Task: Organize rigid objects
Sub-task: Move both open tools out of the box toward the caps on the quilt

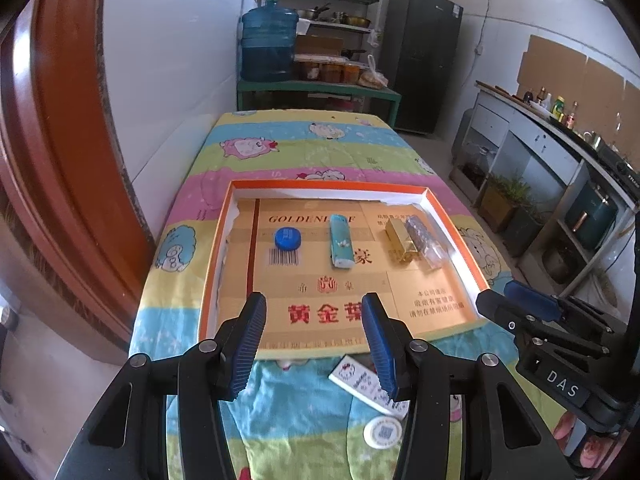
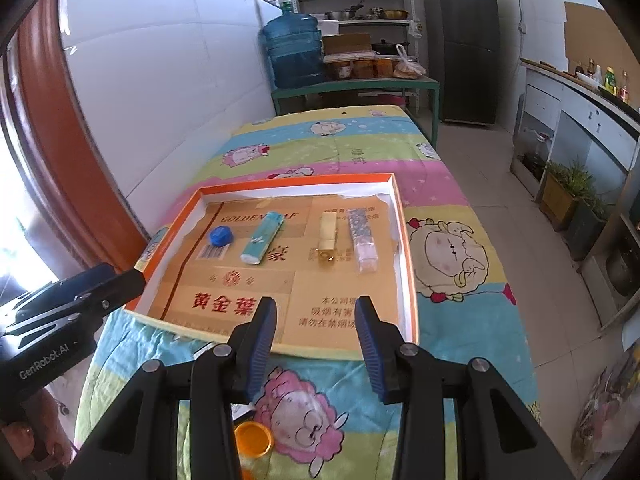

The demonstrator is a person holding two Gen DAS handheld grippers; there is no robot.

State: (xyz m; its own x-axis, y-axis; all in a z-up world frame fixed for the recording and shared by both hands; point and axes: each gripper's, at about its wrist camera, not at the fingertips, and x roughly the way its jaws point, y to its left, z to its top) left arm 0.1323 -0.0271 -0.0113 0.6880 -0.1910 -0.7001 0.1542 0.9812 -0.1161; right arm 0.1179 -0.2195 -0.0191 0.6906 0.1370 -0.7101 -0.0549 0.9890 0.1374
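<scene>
Both grippers hang empty above the near end of a cartoon-print cloth (image 1: 304,144), the left gripper (image 1: 314,338) and right gripper (image 2: 316,340) each with jaws spread and nothing between them. Beyond them an orange-rimmed tray (image 1: 216,248) holds a tidy far row, apparently sorted: blue cap (image 1: 288,238), turquoise lighter (image 1: 340,246), gold case (image 1: 402,242), clear box (image 1: 426,244). Loose on the near cloth (likely next) lie a white card (image 1: 358,380), a white disc (image 1: 384,432) and an orange lid (image 2: 253,439).

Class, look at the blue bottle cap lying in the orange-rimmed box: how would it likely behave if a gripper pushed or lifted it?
The blue bottle cap lies flat, so it would probably slide, not roll. Small and plastic-looking, it is likely light and stiff.
</scene>
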